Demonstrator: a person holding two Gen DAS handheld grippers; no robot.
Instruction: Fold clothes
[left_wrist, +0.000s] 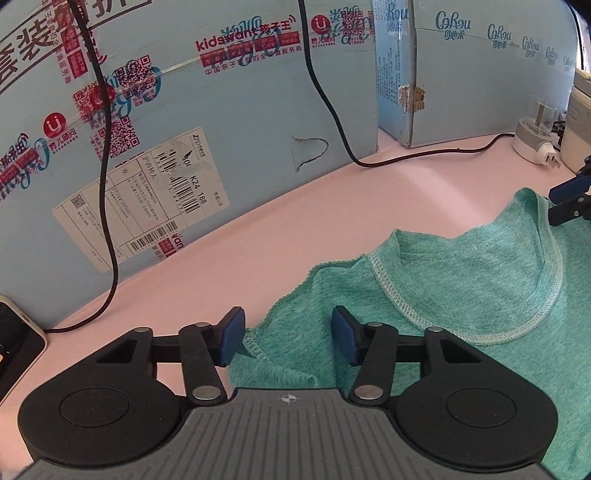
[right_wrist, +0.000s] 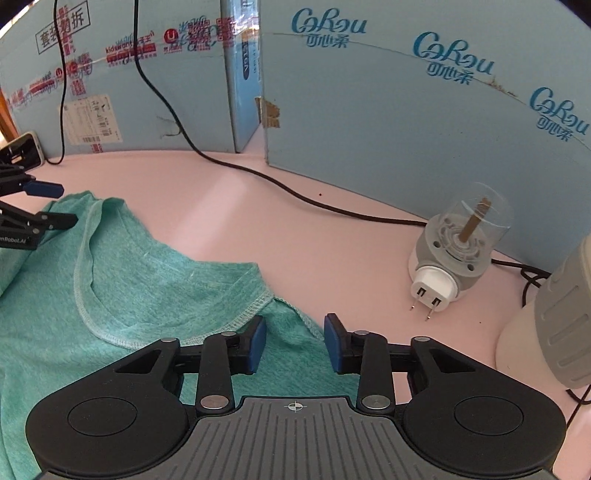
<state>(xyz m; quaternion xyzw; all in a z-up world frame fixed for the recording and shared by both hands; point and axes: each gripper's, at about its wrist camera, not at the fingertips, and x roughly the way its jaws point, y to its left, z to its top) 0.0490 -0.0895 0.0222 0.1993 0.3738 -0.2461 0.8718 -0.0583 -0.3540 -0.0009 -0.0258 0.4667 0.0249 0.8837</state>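
Because both claws sit at the shoulders of a green T-shirt (left_wrist: 461, 295), the garment appears framed for a two-handed move. The T-shirt lies on a pink counter (left_wrist: 295, 221), filling the lower right of the left wrist view and the lower left of the right wrist view. Its neckline (right_wrist: 88, 295) with pale stitching faces up, and the shoulder edges are rumpled and partly turned over.

The left claw (left_wrist: 288, 336) is at lower centre of its frame, its blue pads apart, with a bunched shoulder seam lying between them. The right claw (right_wrist: 294, 343) is likewise at lower centre of its frame, pads apart over the other shoulder edge. Neither visibly pinches cloth. This symmetric placement would suit taking hold of both shoulders, or having just let them go; the views fit either.

Beyond the shirt, a black cable (right_wrist: 295, 192) runs across the counter toward a small plug-in device (right_wrist: 454, 251) with a clear dome at the right of the right wrist view. Blue printed cardboard boxes (left_wrist: 221, 110) wall off the upper part of both frames, probably as a backdrop. A phone (left_wrist: 18, 332) rests at the left edge.
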